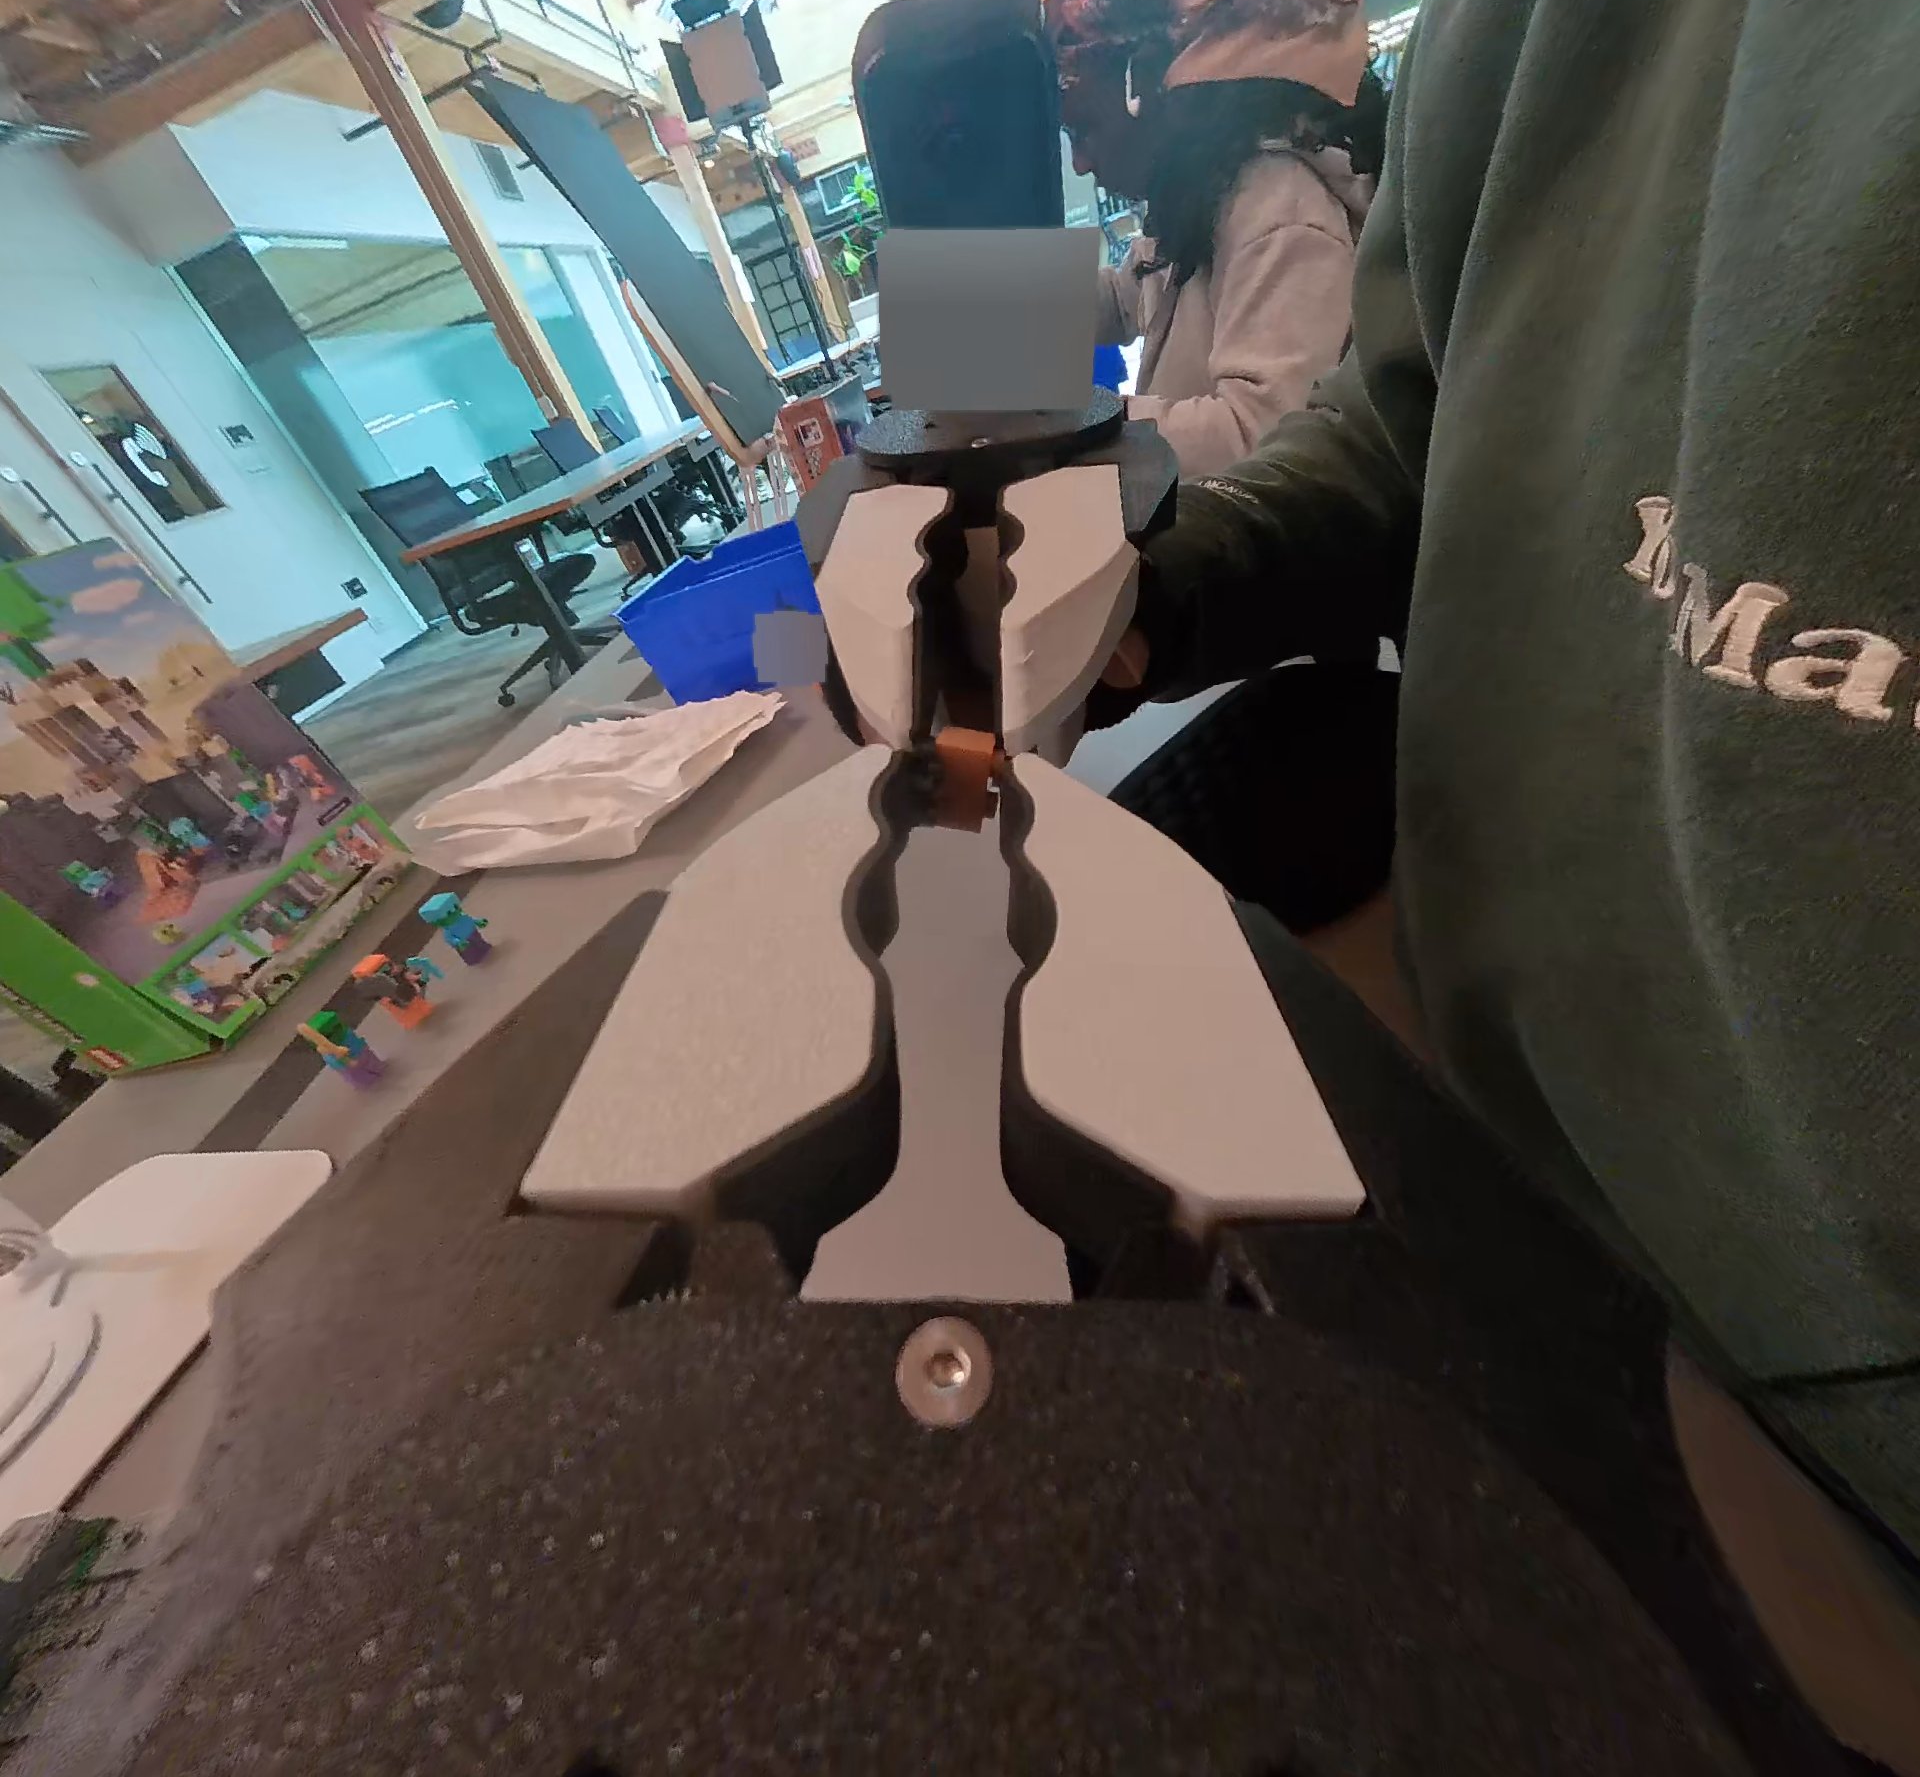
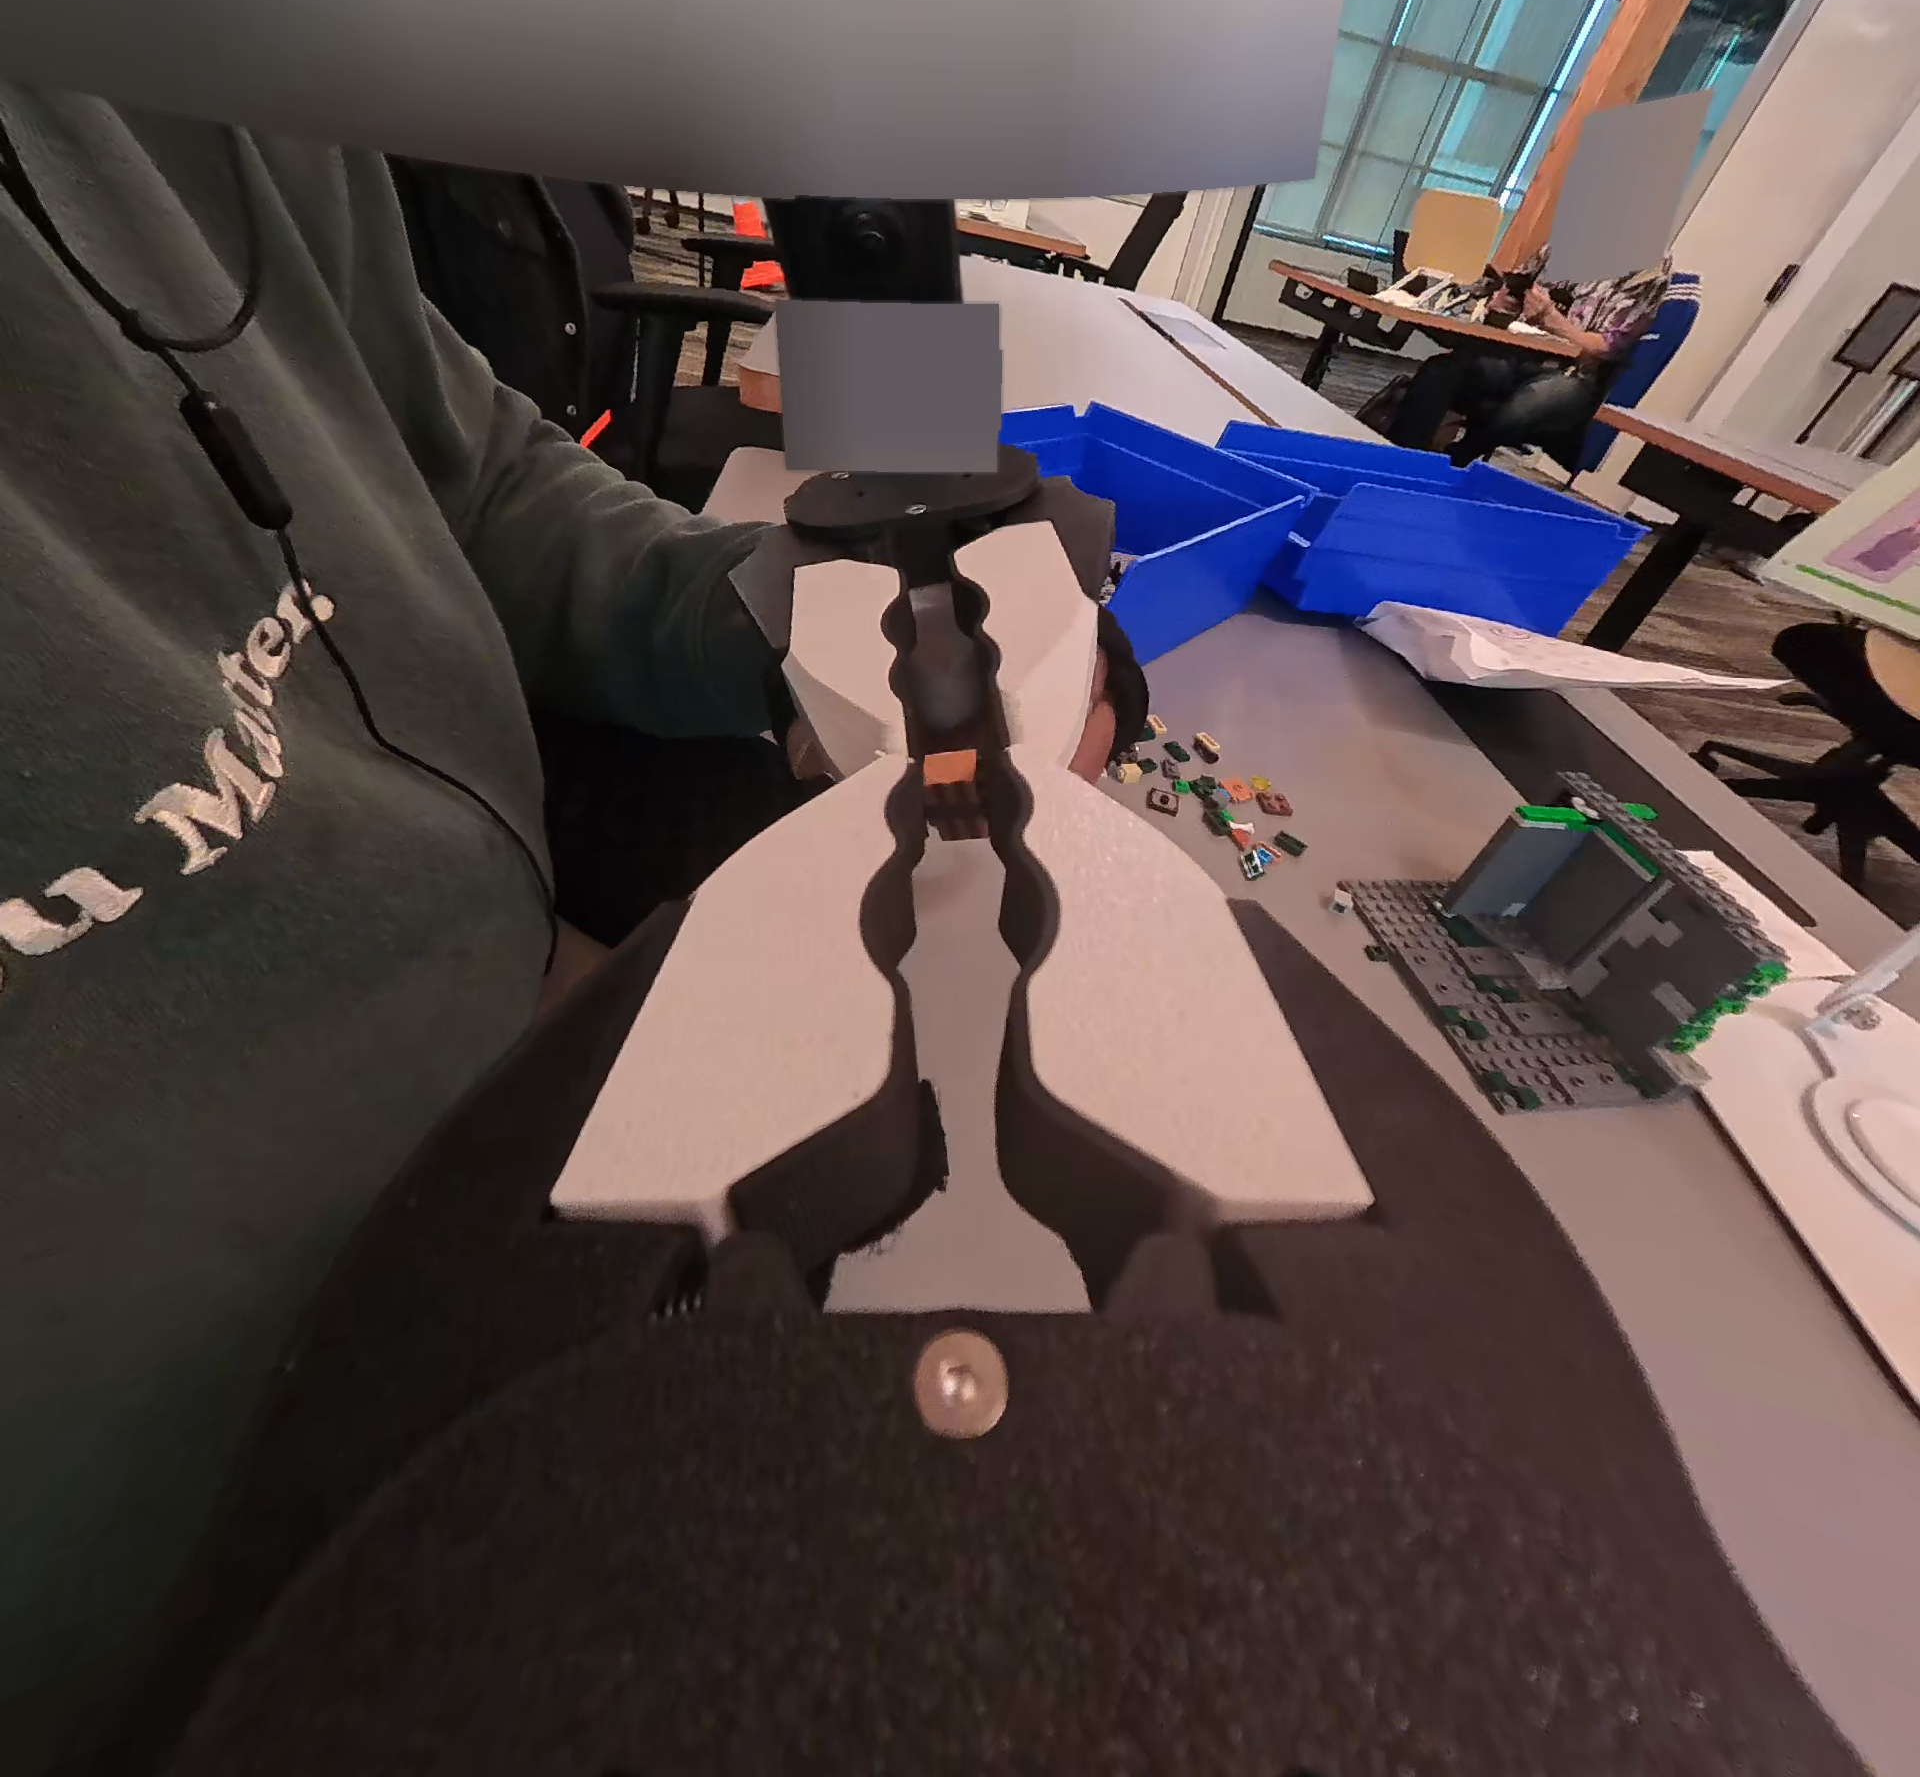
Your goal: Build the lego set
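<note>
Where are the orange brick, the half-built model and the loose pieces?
orange brick [image 2: 951,769]: right wrist view, its top face.
half-built model [image 2: 1590,938]: right wrist view, grey wall.
loose pieces [image 2: 1210,792]: right wrist view, middle of scatter.

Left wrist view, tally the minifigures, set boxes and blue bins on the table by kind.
Minifigures: 3
Set box: 1
Blue bin: 1
Total: 5

White embroidered lettering runs across the chest of the green sweatshirt. A small logo mark sits on the lego box. Printing covers the white paper sheet.
</note>
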The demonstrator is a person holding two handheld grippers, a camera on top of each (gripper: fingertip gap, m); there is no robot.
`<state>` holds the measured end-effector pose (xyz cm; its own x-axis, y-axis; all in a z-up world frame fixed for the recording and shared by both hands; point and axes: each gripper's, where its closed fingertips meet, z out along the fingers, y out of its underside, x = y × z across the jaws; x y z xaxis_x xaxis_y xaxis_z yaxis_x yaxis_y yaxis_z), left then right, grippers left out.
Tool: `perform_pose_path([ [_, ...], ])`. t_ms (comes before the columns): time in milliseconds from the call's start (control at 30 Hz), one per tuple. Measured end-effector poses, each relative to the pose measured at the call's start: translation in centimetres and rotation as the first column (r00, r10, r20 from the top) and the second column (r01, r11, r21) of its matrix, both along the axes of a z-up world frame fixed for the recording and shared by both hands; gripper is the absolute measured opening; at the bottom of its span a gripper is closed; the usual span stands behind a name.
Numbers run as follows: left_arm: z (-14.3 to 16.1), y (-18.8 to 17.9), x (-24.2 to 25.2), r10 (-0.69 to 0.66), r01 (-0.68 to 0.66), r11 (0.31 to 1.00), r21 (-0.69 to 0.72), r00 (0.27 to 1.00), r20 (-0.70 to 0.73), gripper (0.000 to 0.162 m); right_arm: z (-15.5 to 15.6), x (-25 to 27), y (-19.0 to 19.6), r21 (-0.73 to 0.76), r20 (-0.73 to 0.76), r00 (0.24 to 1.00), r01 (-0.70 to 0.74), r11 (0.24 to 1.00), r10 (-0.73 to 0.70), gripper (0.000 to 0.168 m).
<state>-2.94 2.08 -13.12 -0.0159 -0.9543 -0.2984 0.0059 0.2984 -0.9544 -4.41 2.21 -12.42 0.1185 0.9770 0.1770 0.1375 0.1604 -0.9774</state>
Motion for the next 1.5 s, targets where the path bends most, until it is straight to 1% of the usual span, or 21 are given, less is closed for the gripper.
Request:
perform_pose_path([
  [33, 0.0, 0.0, 0.0, 0.009, -0.009, 1.000, 0.004, 1.000, 0.003, 0.016, 0.0, 0.0, 0.0, 0.000, -0.005, 1.000, 0.004, 1.000, -0.004, 0.012],
  [67, 0.0, 0.1, -0.1, 0.021, -0.021, 1.000, 0.011, 1.000, 0.004, 0.018, -0.1, -0.1, 0.0, -0.003, -0.007, 1.000, 0.002, 1.000, -0.002, 0.008],
  [100, 0.1, 0.3, -0.1, 0.042, -0.042, 0.999, 0.014, 0.999, 0.010, 0.023, -0.2, -0.2, 0.0, -0.009, -0.011, 1.000, 0.005, 1.000, -0.005, 0.008],
  [133, -0.1, 0.3, -0.2, 0.043, -0.043, 0.999, 0.019, 0.999, 0.002, 0.022, -0.3, -0.2, 0.1, -0.018, -0.014, 1.000, 0.009, 1.000, -0.009, 0.008],
  [167, -0.3, 0.1, -0.2, 0.036, -0.035, 0.999, 0.024, 0.999, -0.010, 0.016, -0.3, -0.3, 0.1, -0.020, -0.018, 1.000, 0.009, 1.000, -0.009, 0.008],
  [433, -0.5, 0.2, -0.3, 0.059, -0.058, 0.998, 0.032, 0.998, -0.029, 0.016, -0.4, -0.4, 0.2, -0.011, -0.041, 0.999, 0.009, 1.000, -0.010, 0.008],
  [533, -0.4, 0.1, -0.3, 0.042, -0.042, 0.999, -0.016, 0.999, -0.010, 0.016, -0.3, -0.4, 0.0, -0.030, -0.071, 0.997, -0.004, 1.000, 0.002, 0.008],
  [633, -0.3, 0.0, -0.3, 0.021, -0.018, 0.995, -0.102, 0.999, 0.028, 0.016, -0.3, -0.4, 0.0, -0.053, -0.094, 0.996, -0.011, 0.999, 0.006, 0.008],
  [767, -0.6, 0.4, -0.6, 0.021, -0.012, 0.985, -0.171, 0.999, 0.047, 0.015, 0.0, 0.1, 0.2, -0.096, -0.133, 0.991, -0.029, 0.995, 0.016, 0.013],
  [833, -0.7, 0.9, -0.8, 0.031, -0.019, 0.974, -0.225, 0.998, 0.052, 0.015, 0.1, 0.6, 0.6, -0.057, -0.122, 0.993, 0.002, 0.998, -0.009, 0.013],
  [933, -1.0, 2.0, -0.9, 0.055, -0.027, 0.931, -0.364, 0.996, 0.069, 0.015, -0.9, 0.7, 1.2, 0.137, -0.019, 0.995, 0.099, 0.986, -0.098, 0.014],
  [1000, -1.0, 2.6, -0.9, 0.067, -0.020, 0.893, -0.450, 0.994, 0.089, 0.015, -1.8, 0.4, 1.7, 0.267, 0.045, 0.982, 0.167, 0.949, -0.186, 0.015],
  [1033, -1.0, 2.7, -0.8, 0.073, -0.016, 0.877, -0.480, 0.992, 0.100, 0.015, -2.0, 0.2, 1.9, 0.316, 0.054, 0.972, 0.199, 0.928, -0.227, 0.015],
  [1100, -1.1, 3.1, -0.6, 0.095, -0.025, 0.851, -0.524, 0.990, 0.107, 0.015, -2.1, -0.1, 2.4, 0.381, 0.051, 0.951, 0.263, 0.887, -0.304, 0.015],
  [1200, -1.1, 3.5, -0.1, 0.135, -0.054, 0.832, -0.552, 0.985, 0.107, 0.015, -1.9, -0.3, 3.4, 0.454, 0.038, 0.913, 0.345, 0.821, -0.405, 0.017],
  [1300, -0.9, 4.0, 0.0, 0.170, -0.066, 0.811, -0.581, 0.977, 0.126, 0.015, -1.9, -0.1, 4.1, 0.475, 0.039, 0.888, 0.387, 0.790, -0.458, 0.012],
  [1400, -0.9, 4.3, 0.1, 0.198, -0.082, 0.791, -0.607, 0.972, 0.128, 0.015, -1.9, 0.1, 4.4, 0.409, 0.019, 0.888, 0.413, 0.814, -0.460, 0.010],
  [1500, -1.1, 4.6, 0.2, 0.221, -0.084, 0.758, -0.647, 0.966, 0.134, 0.015, -2.2, 0.1, 4.6, 0.306, -0.007, 0.895, 0.426, 0.851, -0.446, 0.010],
])
